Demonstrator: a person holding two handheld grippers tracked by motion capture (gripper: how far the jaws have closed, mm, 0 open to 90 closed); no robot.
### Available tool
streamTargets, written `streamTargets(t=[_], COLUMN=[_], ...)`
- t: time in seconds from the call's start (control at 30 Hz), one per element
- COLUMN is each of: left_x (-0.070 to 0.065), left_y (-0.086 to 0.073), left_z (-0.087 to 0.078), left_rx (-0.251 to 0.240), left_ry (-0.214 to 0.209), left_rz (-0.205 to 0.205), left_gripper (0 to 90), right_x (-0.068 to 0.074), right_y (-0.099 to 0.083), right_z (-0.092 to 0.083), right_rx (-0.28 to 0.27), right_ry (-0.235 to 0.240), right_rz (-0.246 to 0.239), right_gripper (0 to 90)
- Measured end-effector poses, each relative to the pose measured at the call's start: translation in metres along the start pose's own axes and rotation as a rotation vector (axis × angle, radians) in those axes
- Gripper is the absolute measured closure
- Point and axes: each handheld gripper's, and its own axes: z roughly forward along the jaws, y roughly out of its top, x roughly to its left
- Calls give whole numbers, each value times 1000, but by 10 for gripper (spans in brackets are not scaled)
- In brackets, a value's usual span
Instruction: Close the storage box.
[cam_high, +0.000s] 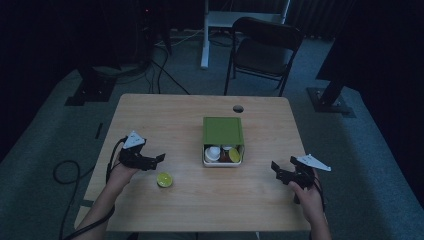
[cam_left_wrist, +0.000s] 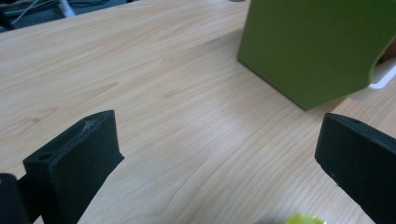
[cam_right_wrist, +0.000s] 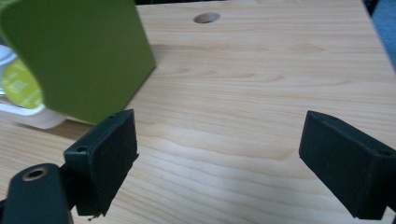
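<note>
- A small yellow-green capsule (cam_high: 164, 179) lies on the table (cam_high: 150, 120), near the front edge and left of the middle. It is the thing nearest to the left hand-held gripper (cam_high: 152, 161), just in front of it and a little to its right, and not touching it.
- In the left gripper view, a small part of the capsule (cam_left_wrist: 306, 219) shows at the bottom edge, between the two black jaws.
- The left hand-held gripper is held wide, with nothing between its jaws, and bare wood is under it.
- A green box (cam_high: 223, 131) stands in the middle of the table. Its lid is raised, and the white tray (cam_high: 222, 163) below it carries more capsules (cam_high: 214, 152), white, brown and yellow-green.
- The right hand-held gripper (cam_high: 280, 171) is at the right side of the table, well apart from the box. Its jaws are also wide and hold nothing.
- A round hole (cam_high: 238, 108) is in the table behind the box.
- A dark chair (cam_high: 265, 50) stands on the floor behind the table.
</note>
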Motion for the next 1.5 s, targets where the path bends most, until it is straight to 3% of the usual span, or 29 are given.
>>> streamTargets(t=[0.4,0.6,0.7,1.1,1.33,1.5], left_x=[17,22,26,34,33,33], left_y=[-32,-48,-58,-88,-97,-102], left_z=[-16,-22,-26,-33,-39,-46], left_rx=[30,49,49,114,188,201], left_ry=[80,121,145,211,272,291], left_rz=[-53,-75,-108,-226,-253,-292], left_gripper=[1,1,1,1,1,1], right_x=[-17,-25,-28,-32,-35,-34], right_y=[-16,-23,-26,-40,-41,-41], right_z=[-12,-14,-15,-15,-15,-12], right_rx=[20,64,78,132,151,197], right_ry=[-113,-217,-258,-331,-369,-382], right_rz=[34,72,84,107,124,98], right_gripper=[111,111,111,111,112,111])
